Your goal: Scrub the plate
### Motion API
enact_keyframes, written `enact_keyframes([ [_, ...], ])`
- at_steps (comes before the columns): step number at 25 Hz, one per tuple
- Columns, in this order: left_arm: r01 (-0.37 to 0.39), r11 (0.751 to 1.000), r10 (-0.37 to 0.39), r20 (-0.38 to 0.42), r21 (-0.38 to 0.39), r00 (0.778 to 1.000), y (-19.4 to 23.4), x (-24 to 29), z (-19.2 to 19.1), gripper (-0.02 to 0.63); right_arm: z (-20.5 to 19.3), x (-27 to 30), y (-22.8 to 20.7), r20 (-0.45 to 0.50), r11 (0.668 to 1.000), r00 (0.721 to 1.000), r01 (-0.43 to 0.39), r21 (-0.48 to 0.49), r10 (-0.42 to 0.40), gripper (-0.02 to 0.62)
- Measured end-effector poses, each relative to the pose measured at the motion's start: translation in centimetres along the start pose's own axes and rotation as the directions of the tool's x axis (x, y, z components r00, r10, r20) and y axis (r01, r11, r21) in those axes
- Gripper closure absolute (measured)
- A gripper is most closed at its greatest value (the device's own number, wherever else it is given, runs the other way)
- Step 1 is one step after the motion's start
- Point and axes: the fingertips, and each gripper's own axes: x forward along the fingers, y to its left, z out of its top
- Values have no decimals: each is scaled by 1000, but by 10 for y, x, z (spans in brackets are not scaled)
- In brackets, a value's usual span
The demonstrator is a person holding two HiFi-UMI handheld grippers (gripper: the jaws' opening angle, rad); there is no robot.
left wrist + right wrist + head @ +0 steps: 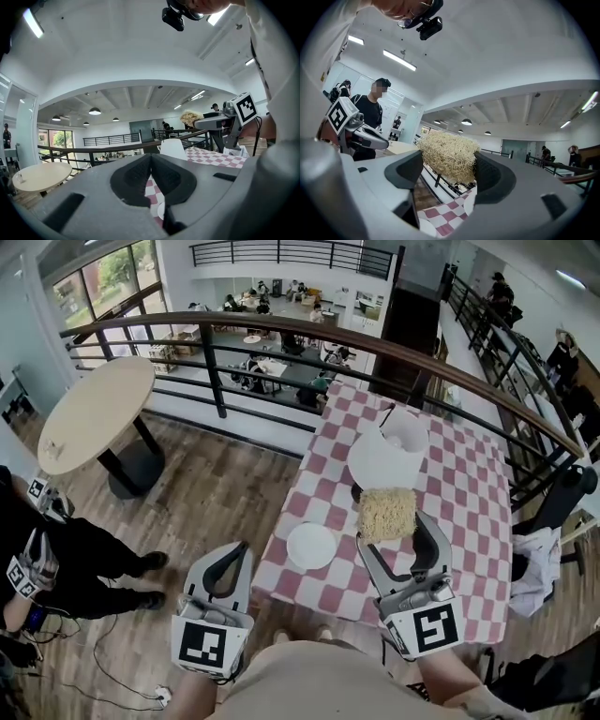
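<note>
While both tools hover at the near end of the counter [469, 512], the items stand as follows.

- Counter: covered in red-and-white checked cloth, beside a railing.
- Plate [311, 546]: white, round, lying flat near the counter's front left corner; neither tool touches it.
- Right tool [390, 521]: jaws clamped on a straw-coloured fibrous scrubber [386, 507], held above the counter, right of the plate and apart from it.
- Left tool [239, 554]: jaws closed together with nothing between them, left of the plate, over the wooden floor just off the counter's edge.
- White container [386, 451]: mid-counter, beyond the scrubber.
</note>
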Motion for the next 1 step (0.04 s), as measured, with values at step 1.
enact_keyframes([
  [1,3,1000,-3,-3,1,1000,-1,0,-1,592,-1,-1,0,0,1000,1000,0,0,0,265],
])
